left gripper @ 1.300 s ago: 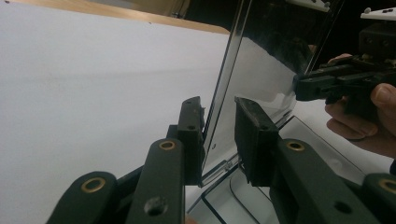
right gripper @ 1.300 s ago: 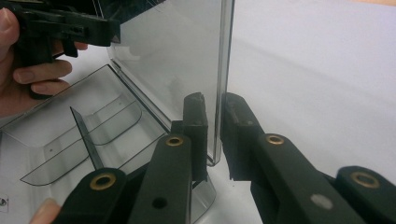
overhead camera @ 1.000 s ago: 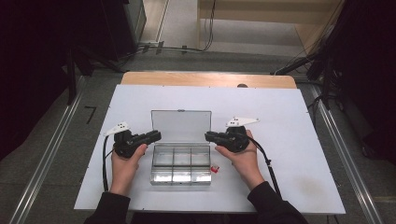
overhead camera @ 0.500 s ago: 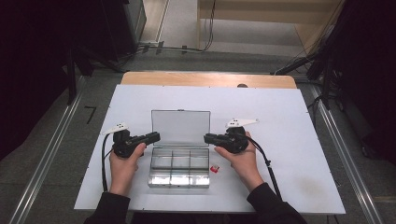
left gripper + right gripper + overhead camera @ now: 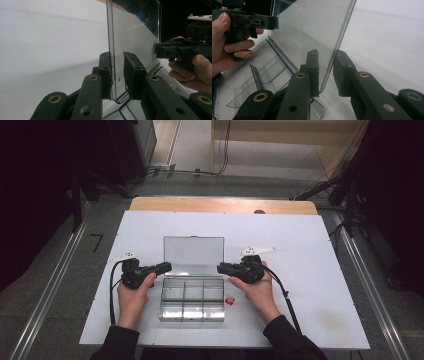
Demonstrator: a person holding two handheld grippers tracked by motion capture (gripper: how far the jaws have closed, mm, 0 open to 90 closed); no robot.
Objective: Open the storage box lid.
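Clear plastic, the box [image 5: 192, 297] sat near the table's [image 5: 310, 250] front edge with its lid [image 5: 194, 251] upright, the left gripper [image 5: 117, 72] straddling one lid edge with slight gaps, the right gripper [image 5: 325, 71], jaws just opening, loosely straddling the other.

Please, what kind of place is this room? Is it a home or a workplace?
Probably a workplace, such as a lab or a recording room. A plain white table stands on a grey floor with metal rails; cables run across the floor behind it, and dark equipment stands around. Nothing homely is in view.
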